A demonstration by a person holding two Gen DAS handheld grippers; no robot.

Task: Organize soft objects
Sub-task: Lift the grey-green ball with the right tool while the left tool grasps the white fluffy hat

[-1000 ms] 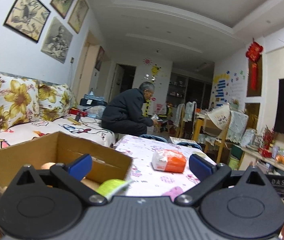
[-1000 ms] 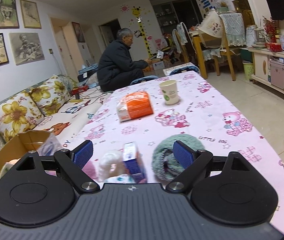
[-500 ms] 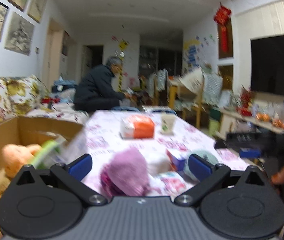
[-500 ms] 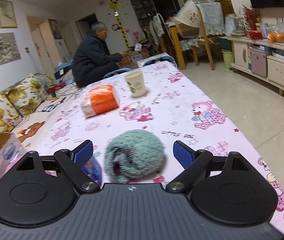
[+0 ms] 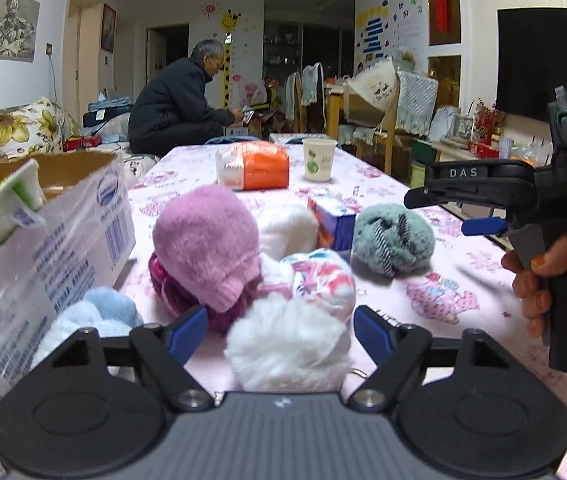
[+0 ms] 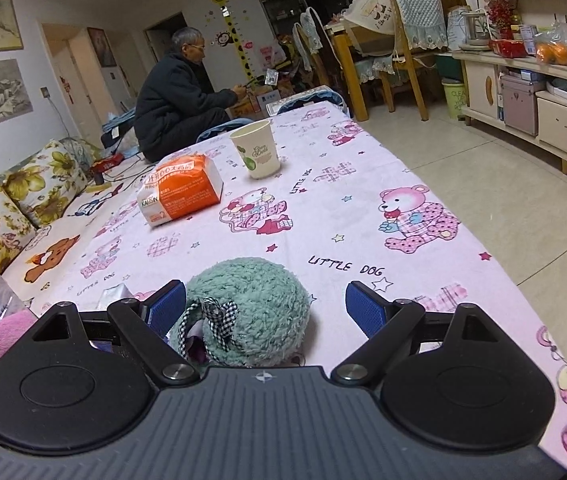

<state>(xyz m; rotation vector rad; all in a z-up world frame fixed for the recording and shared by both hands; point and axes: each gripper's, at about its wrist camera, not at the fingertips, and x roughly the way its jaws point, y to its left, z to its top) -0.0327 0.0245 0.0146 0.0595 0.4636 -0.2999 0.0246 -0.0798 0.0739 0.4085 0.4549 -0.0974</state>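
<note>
On the pink cartoon tablecloth (image 5: 435,276) lies a heap of soft things: a pink woolly ball (image 5: 207,248), a white fluffy ball (image 5: 287,348), a patterned cloth ball (image 5: 323,280), a pale blue one (image 5: 99,312) and a teal plush ball (image 5: 393,240). My left gripper (image 5: 279,330) straddles the white fluffy ball, and its jaws are closing with small gaps still showing at the pads. My right gripper (image 6: 265,306) stands open around the teal plush ball (image 6: 251,304); the left pad is close to it and the right pad is well apart.
A cardboard box (image 5: 63,168) and a printed plastic bag (image 5: 43,260) stand at the left. A small blue carton (image 5: 335,220), an orange tissue pack (image 6: 181,194) and a paper cup (image 6: 257,152) sit further up the table. A person (image 6: 175,108) sits beyond the far end.
My left gripper swung right and down from the cardboard box to the heap, and its jaws narrowed around the white ball. The right gripper moved up to the teal ball, now between its fingers.
</note>
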